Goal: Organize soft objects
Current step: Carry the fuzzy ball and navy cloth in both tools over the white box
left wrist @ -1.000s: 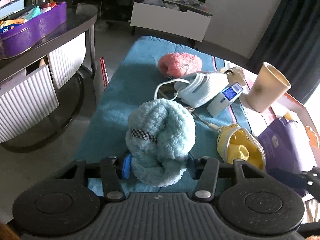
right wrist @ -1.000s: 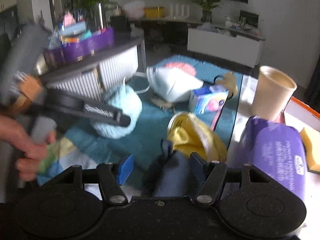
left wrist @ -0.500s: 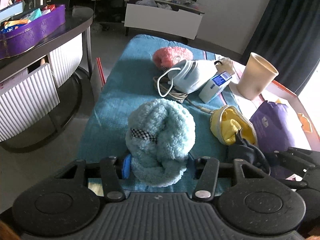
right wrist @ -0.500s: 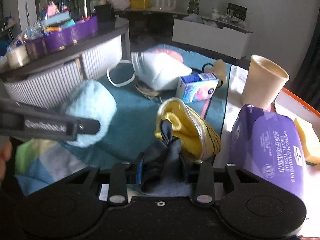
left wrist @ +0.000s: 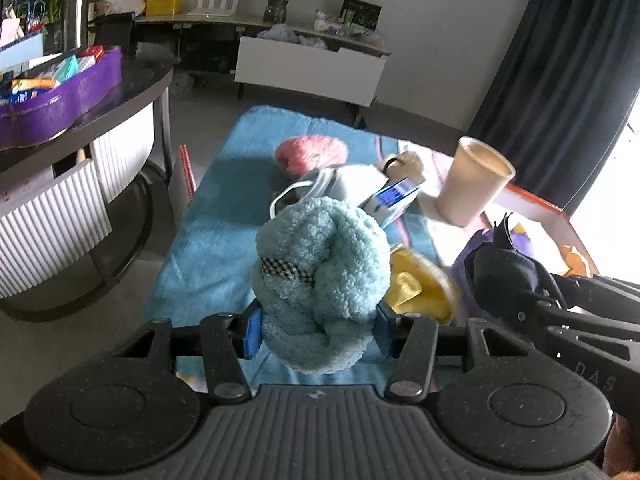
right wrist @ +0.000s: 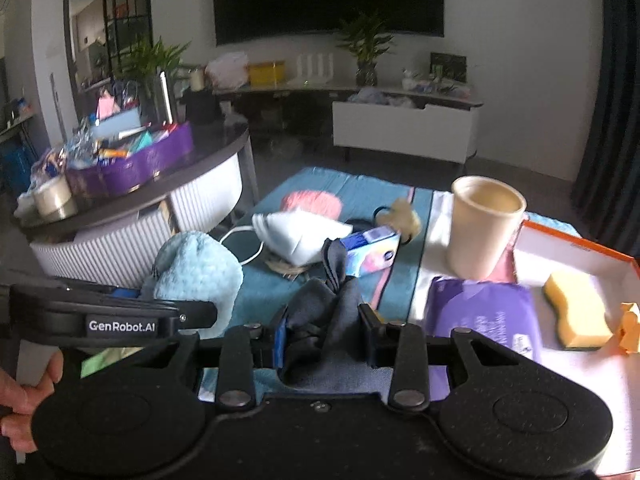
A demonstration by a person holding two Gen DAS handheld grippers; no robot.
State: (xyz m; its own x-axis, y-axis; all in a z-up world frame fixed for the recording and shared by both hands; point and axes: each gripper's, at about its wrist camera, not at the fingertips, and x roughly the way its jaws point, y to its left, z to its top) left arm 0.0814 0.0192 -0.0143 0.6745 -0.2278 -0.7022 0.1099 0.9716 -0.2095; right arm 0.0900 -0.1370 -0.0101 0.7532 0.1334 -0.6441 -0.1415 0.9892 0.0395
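So both tongs are loaded right now. The left tongs (left wrist: 316, 330) are clamped on the fluffy light-blue knotted ball (left wrist: 322, 280), squeezing it from both sides, and it's held up off the blue towel (left wrist: 208, 240). The right tongs (right wrist: 324, 334) have just been closing and now pinch a dark navy cloth (right wrist: 324, 316), bunched between the pads with a twisted end poking up and away from the handle.

The bit that matters for what's next, as far as I can tell: the orange-edged tray (right wrist: 576, 246) with the yellow sponge (right wrist: 576, 310) sits off to the right, just past the purple tissue pack (right wrist: 484, 314). That puts it much closer to the right hand than the left. If the tray is where the soft stuff goes (my guess, nothing confirms it), the navy cloth has the short trip, while the blue ball would have to cross over the yellow pouch (left wrist: 416, 290).

The pink fluffy thing (left wrist: 312, 152) and the white face mask (right wrist: 300, 236) lie farther back on the towel, untouched.
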